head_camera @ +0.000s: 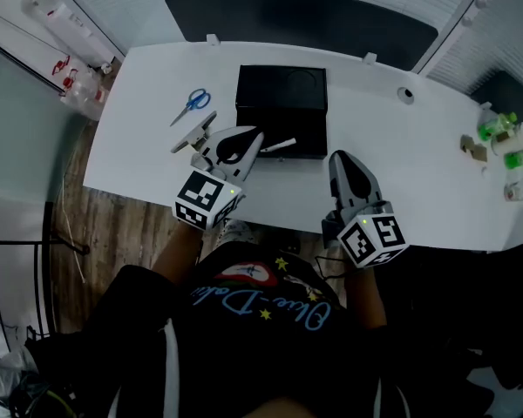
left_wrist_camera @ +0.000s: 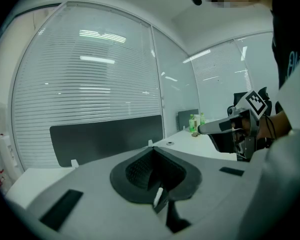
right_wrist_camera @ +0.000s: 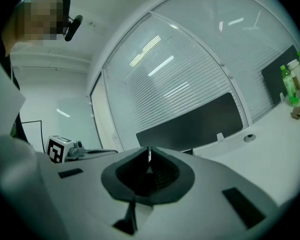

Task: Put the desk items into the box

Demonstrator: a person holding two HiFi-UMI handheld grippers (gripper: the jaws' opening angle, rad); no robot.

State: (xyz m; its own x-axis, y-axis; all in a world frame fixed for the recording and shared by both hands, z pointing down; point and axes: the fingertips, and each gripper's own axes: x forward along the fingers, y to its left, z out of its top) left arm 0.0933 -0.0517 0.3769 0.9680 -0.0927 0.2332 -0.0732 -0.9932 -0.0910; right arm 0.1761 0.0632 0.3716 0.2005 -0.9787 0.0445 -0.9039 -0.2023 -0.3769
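Note:
A black box (head_camera: 281, 110) stands open on the white desk (head_camera: 418, 164). My left gripper (head_camera: 260, 139) hovers at the box's front edge, shut on a thin white pen-like stick (head_camera: 279, 145) that juts out to the right over the rim. In the left gripper view the jaws (left_wrist_camera: 152, 153) meet, and the white stick (left_wrist_camera: 158, 196) shows low between them. My right gripper (head_camera: 342, 158) stands shut and empty, just right of the box; its jaws (right_wrist_camera: 149, 154) touch. Blue-handled scissors (head_camera: 192, 103) and a grey, stapler-like tool (head_camera: 193, 133) lie left of the box.
Green bottles (head_camera: 503, 131) and small brown items (head_camera: 475, 149) stand at the desk's right end. A cable hole (head_camera: 405, 94) sits behind the box's right side. A dark partition (head_camera: 301, 16) runs along the far edge. Plastic bags (head_camera: 70, 68) lie on the floor at the left.

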